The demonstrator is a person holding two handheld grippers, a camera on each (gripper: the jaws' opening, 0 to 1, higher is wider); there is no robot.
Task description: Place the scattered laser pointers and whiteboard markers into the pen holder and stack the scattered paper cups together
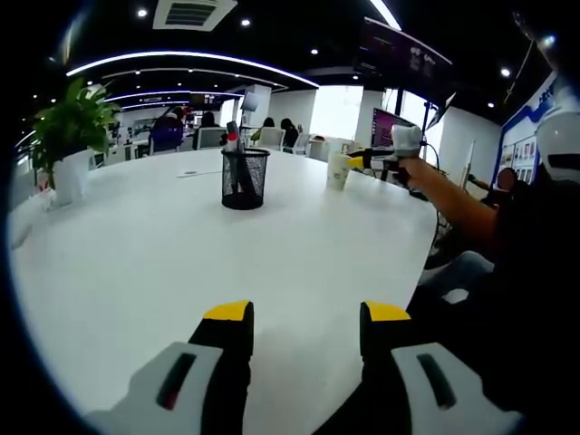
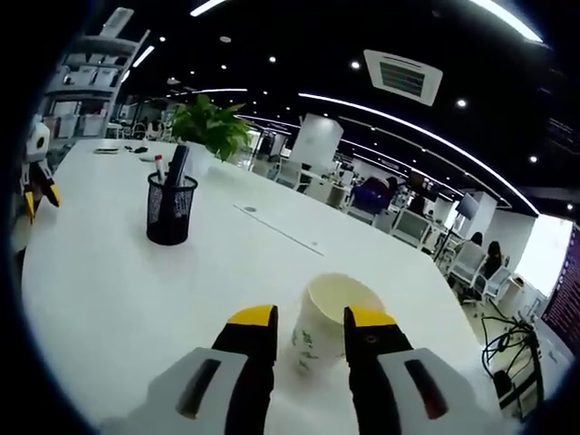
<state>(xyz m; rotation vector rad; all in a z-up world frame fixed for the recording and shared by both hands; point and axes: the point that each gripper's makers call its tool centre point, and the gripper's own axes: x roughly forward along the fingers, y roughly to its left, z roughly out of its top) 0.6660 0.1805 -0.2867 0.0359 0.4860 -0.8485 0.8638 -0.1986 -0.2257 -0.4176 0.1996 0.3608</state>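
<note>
Right claw (image 2: pixel 310 337) sits with jaws narrowly parted either side of the paper cup (image 2: pixel 328 323) on the white desk (image 2: pixel 109 299), not clearly pinching it, so a careless squeeze could crumple or tip it, while left claw (image 1: pixel 306 317) hangs open and empty, well short of the pen holder (image 1: pixel 245 178).

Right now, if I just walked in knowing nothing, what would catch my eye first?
Probably the black mesh pen holder, standing alone mid-table with markers poking out of it. Next, the right gripper with its yellow-tipped jaws either side of a paper cup; whether they touch it is unclear. Then the potted plant at the table's far edge, and the left gripper, open over bare white tabletop.
</note>
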